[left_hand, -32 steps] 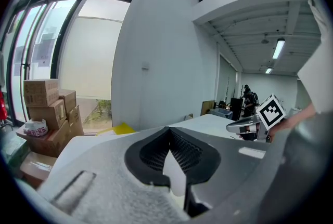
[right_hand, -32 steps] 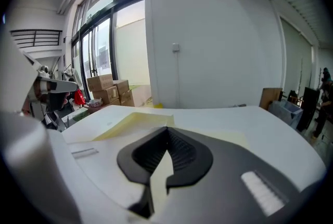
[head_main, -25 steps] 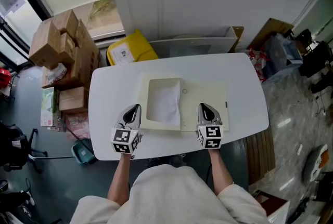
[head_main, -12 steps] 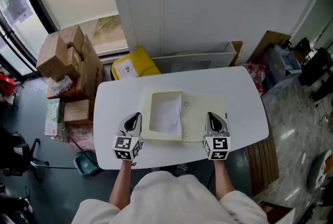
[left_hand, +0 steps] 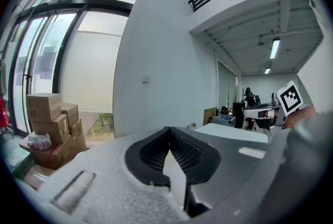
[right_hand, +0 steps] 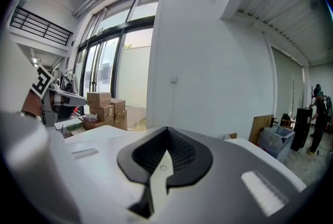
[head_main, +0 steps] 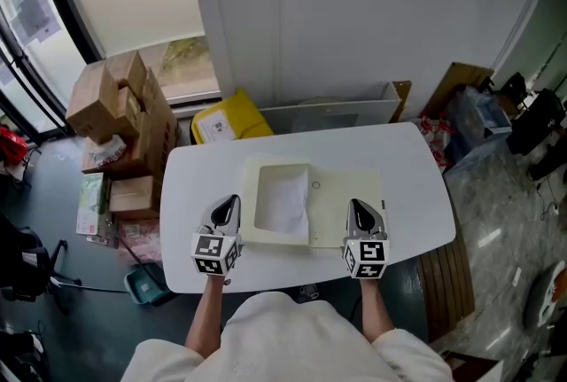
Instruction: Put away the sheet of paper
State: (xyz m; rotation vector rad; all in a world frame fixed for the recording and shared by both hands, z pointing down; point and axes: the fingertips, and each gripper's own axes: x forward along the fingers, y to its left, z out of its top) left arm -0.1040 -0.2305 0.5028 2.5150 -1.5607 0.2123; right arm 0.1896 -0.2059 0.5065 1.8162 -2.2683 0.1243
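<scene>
sheet of paper (head_main: pixel 283 197) lying flat in left half of open cream folder (head_main: pixel 350 198) on white table (head_main: pixel 416 167); left gripper (head_main: pixel 227 205) beside its near left corner, right gripper (head_main: pixel 359 210) over its near right edge; both sets of jaws closed, empty

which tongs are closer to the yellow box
Left. The left tongs hover nearly straight in front of the yellow box; the right tongs are farther off to its right.
</scene>
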